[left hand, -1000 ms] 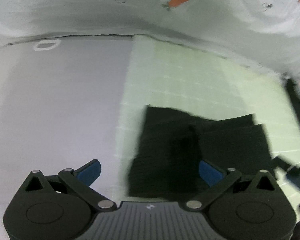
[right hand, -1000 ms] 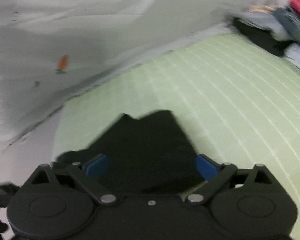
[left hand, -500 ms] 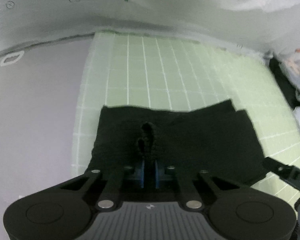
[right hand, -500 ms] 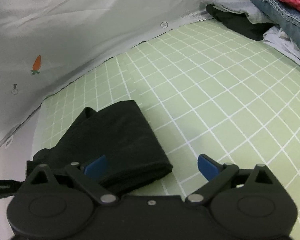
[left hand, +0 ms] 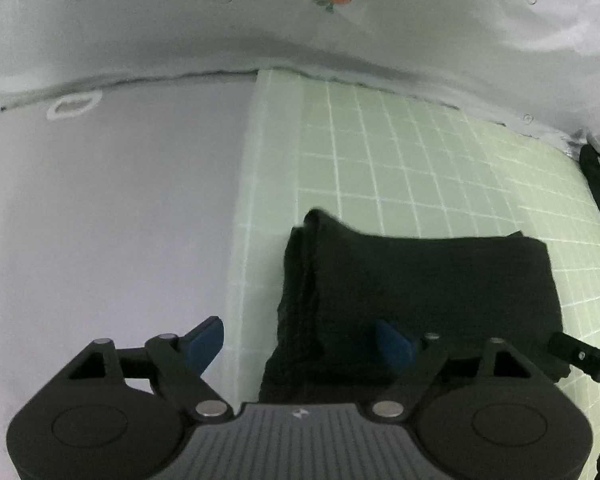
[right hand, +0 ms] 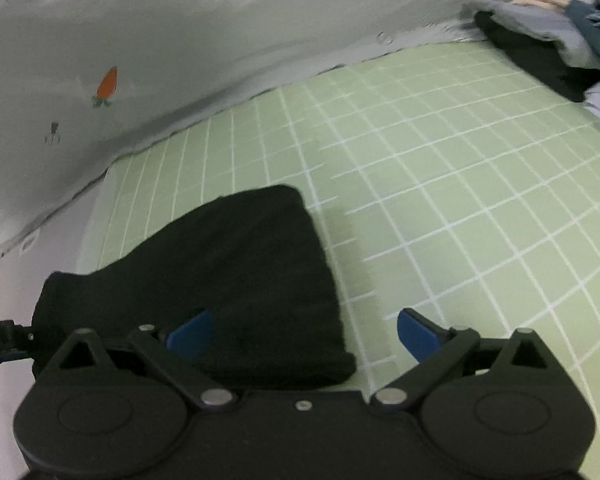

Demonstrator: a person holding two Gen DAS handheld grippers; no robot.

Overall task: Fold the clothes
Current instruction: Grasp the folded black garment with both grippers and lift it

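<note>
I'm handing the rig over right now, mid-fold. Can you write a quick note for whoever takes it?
Left gripper: jaws opening, nothing pinched; the garment's left edge lies between the pads.
Right gripper: open, empty, straddling the garment's right end.
Black garment: folded into a compact stack on the green grid mat, near the mat's left edge.
Pile of other clothes sits at the mat's far right corner.
Done: this piece looks folded and released.
Left: check it is neat, set it aside, probably take the next piece from the pile.
</note>
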